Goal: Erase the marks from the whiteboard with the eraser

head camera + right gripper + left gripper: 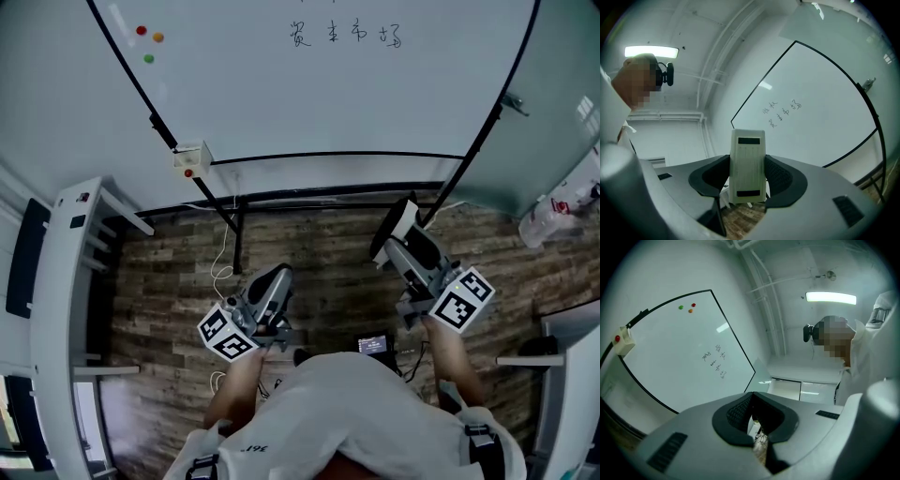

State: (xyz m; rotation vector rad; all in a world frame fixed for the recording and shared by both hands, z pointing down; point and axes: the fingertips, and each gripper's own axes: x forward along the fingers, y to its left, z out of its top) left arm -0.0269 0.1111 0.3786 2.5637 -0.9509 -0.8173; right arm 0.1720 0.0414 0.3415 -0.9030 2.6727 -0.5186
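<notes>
The whiteboard (319,84) stands ahead of me with a short line of handwritten marks (345,35) near its top. My right gripper (396,236) is held low in front of the board, shut on a pale rectangular eraser (404,221). In the right gripper view the eraser (747,165) stands upright between the dark pads (783,177), with the marks (781,111) far beyond it. My left gripper (277,279) hangs lower over the floor, shut, with nothing in it. In the left gripper view its pads (735,414) meet, and the marks (716,362) show far off.
Three coloured magnets (148,41) sit at the board's upper left. A small white box with a red button (191,157) is fixed at the frame's lower left corner. A white rack (66,281) stands at left, a plastic bag (548,220) at right, a small device (373,344) on the wooden floor.
</notes>
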